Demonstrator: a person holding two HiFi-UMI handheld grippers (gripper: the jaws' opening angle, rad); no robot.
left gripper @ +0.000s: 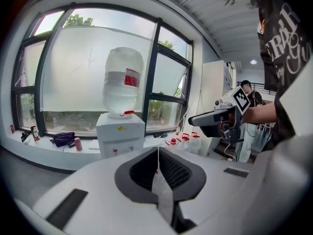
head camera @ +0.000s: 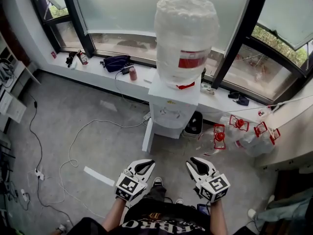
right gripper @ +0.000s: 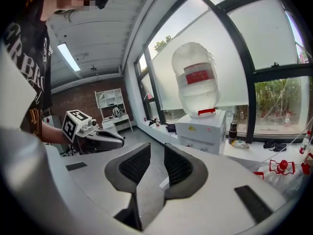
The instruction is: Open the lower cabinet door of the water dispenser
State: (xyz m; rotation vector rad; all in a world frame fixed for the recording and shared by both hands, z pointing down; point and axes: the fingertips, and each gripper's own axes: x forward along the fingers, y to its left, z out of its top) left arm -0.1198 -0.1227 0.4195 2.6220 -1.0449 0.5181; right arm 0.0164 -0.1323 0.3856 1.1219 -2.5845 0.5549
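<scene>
Below, both grippers hung side by side at the bottom of the head view, well short of the water dispenser [head camera: 173, 104], which stood ahead of them on the floor [head camera: 73, 126] against the window ledge [head camera: 98, 70]. The left tongs [head camera: 146, 164] were pressed together with nothing between them; in the left gripper view the left tongs [left gripper: 157, 152] met along a thin seam. The right tongs [head camera: 194, 161] stood slightly spread and empty, and the right gripper view showed a narrow gap between the pads of the right tongs [right gripper: 157, 148].

A large plastic-wrapped water bottle [head camera: 186, 33] with a red label sat upside down on top of the dispenser. At the dispenser's lower left a white panel, apparently the lower cabinet door [head camera: 148, 135], stood out toward the person, though it was seen edge-on and its position was hard to judge. It lay ahead of the left tongs, apart from both. Each gripper view had the water dispenser [left gripper: 121, 136] [right gripper: 200, 129] beyond its tongs, near centre. Empty jugs [head camera: 244, 131] with red caps lay to the dispenser's right.
</scene>
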